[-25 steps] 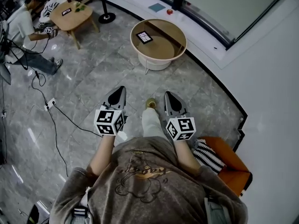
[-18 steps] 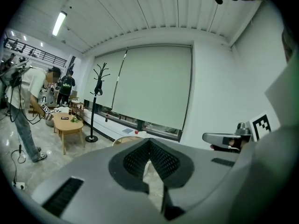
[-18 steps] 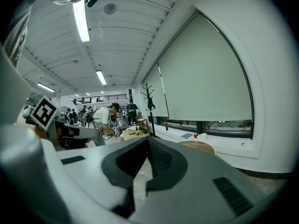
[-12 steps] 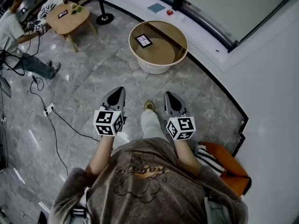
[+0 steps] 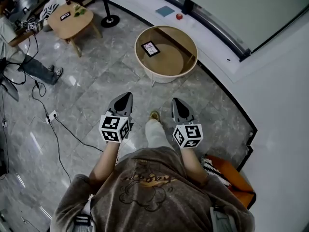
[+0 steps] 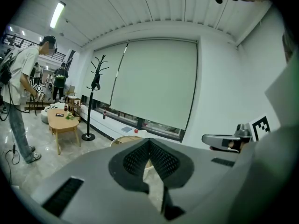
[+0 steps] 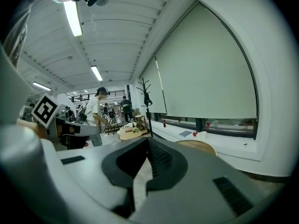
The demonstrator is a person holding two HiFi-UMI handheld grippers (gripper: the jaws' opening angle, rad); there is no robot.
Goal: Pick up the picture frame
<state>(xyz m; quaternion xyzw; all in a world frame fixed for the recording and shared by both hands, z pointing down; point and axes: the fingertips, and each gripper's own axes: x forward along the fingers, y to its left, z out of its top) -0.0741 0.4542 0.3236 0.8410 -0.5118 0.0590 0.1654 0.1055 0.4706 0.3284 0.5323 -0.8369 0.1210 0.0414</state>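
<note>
A small black picture frame [image 5: 150, 48] lies flat on the round wooden table [image 5: 189, 61] ahead, near the table's left side. My left gripper [image 5: 125, 96] and my right gripper [image 5: 176, 101] are held side by side over the floor, well short of the table, both shut and empty. In the left gripper view the shut jaws meet at the tip of the left gripper [image 6: 149, 141], with the round table [image 6: 122, 140] partly behind them. In the right gripper view the right gripper [image 7: 148, 140] is shut too, and the table [image 7: 198, 146] shows to its right.
A second low wooden table [image 5: 72, 18] stands at the far left, with a person [image 5: 29, 66] beside it. A coat stand's base [image 5: 110, 20] is nearby. Cables [image 5: 53, 122] run over the marble floor at left. An orange seat [image 5: 236, 178] sits close at my right. A curved window ledge [image 5: 212, 37] runs behind the round table.
Both grippers and I have moved forward toward the round table, which now lies slightly nearer and more to the right in the head view. The jaws stayed shut.
</note>
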